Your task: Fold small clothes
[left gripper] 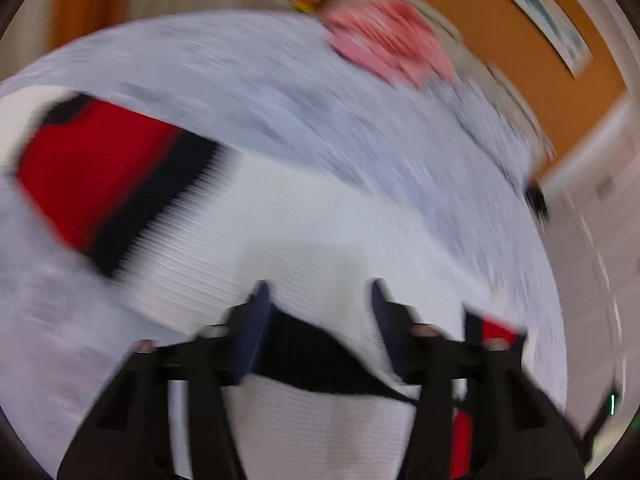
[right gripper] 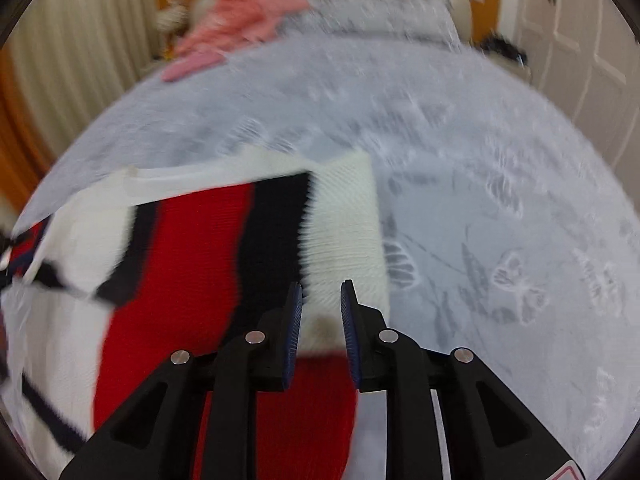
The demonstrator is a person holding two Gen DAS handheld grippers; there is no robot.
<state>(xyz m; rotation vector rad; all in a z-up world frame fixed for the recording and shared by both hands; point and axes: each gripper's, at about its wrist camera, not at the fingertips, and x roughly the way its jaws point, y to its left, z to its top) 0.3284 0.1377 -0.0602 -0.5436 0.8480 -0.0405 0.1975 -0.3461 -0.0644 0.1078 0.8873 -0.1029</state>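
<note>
Right wrist view: right gripper (right gripper: 320, 300) jaws apart over the sweater (right gripper: 224, 264) on the bed (right gripper: 480, 160); left gripper (left gripper: 320, 300) jaws apart too. Soft, floppy knit — I'd pinch an edge.

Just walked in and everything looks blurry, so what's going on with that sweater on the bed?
A person holding a claw in each hand is folding a red, black and white knit sweater on a grey bedspread. The left claw is open over the white knit. The right claw is slightly open above the sweater's edge; neither clearly grips it. The blur suggests both are moving. A pink garment lies at the far end.
</note>
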